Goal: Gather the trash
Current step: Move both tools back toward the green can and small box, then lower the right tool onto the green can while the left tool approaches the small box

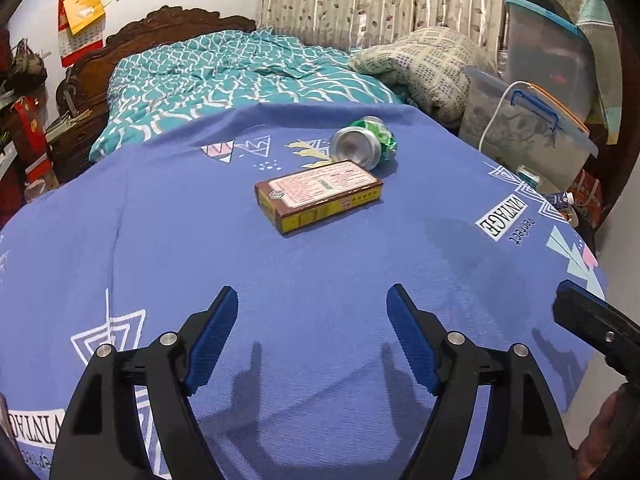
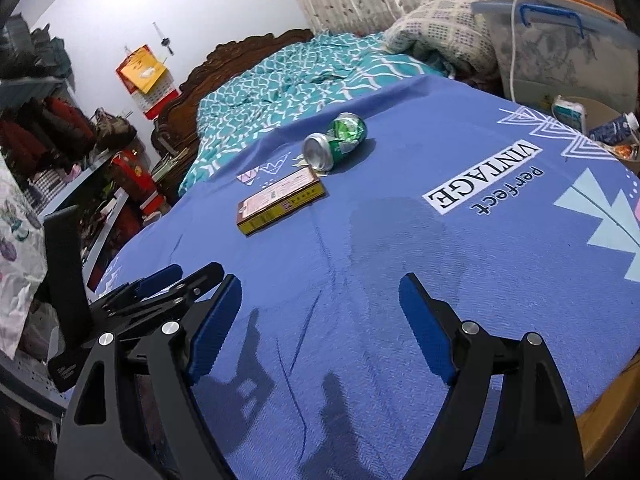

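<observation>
A crushed green can (image 1: 362, 142) lies on its side on the bed's blue sheet (image 1: 280, 280), near the middle and toward the teal quilt (image 1: 224, 76), with a flat box (image 1: 320, 194) just beside it on the nearer side. Both the left gripper (image 1: 312, 336) and right gripper (image 2: 320, 328) hover over the near edge, fingers (image 1: 214, 340) apart and holding nothing, well apart from both items.

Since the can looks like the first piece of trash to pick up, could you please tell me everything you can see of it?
The can is green with a bare silvery metal end, and its body is badly crushed and crumpled. It lies on its side on the blue sheet, metal end turned toward the cameras. It sits just behind the flat cardboard box, close to one corner; whether they touch is unclear. No gripper holds it.
</observation>
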